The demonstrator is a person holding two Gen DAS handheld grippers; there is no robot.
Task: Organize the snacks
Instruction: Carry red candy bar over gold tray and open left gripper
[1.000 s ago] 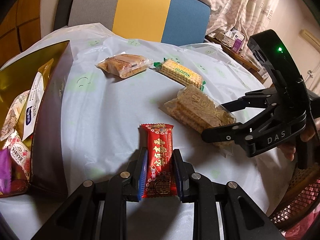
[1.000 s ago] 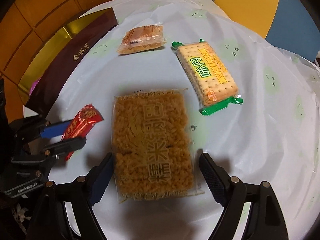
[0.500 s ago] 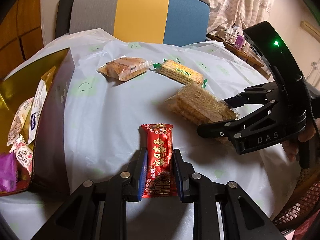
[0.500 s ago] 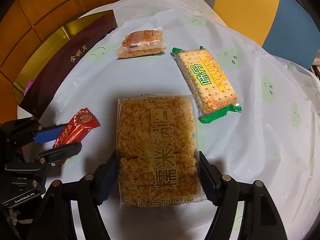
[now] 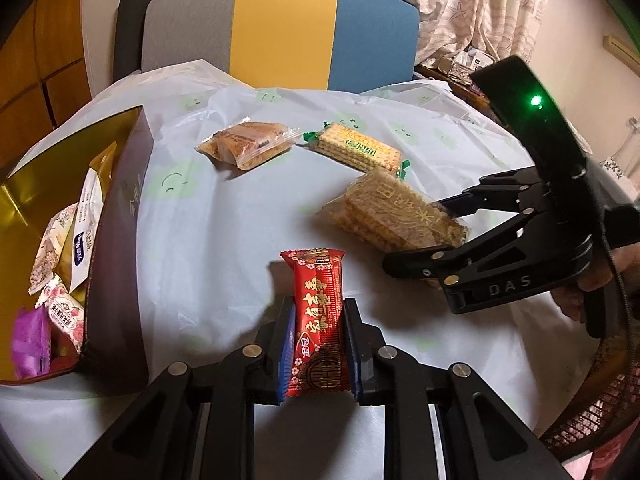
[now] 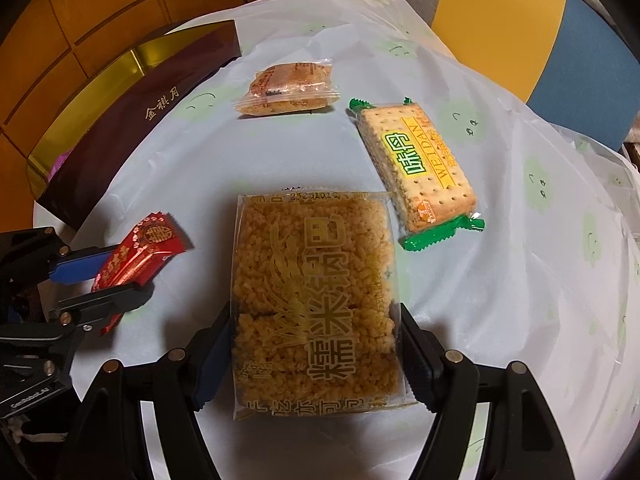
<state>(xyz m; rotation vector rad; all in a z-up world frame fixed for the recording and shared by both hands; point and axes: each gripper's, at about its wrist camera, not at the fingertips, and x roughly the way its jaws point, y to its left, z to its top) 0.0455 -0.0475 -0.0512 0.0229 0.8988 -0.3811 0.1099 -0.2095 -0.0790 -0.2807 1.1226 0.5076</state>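
Note:
My left gripper (image 5: 318,308) is shut on a red snack bar (image 5: 318,320) just above the table; the right wrist view has the same gripper (image 6: 134,274) and red bar (image 6: 136,256) at its left edge. My right gripper (image 6: 316,316) is shut on a clear pack of rice crackers (image 6: 312,264), its pads pressing both long sides. From the left wrist view that gripper (image 5: 416,236) holds the pack (image 5: 384,208) slightly tilted. A dark box with a gold lining (image 5: 120,240) stands at the left with several wrapped snacks inside.
A green-ended cracker pack (image 6: 416,164) and a pastry in clear wrap (image 6: 288,88) lie farther back on the pale plastic table cover (image 5: 224,240). A grey, yellow and blue chair (image 5: 280,32) stands behind the table. A person's hand (image 5: 576,300) grips the right tool.
The right jaws have come in from wide apart onto the sides of the rice cracker pack. The left gripper has kept its grip on the red bar.

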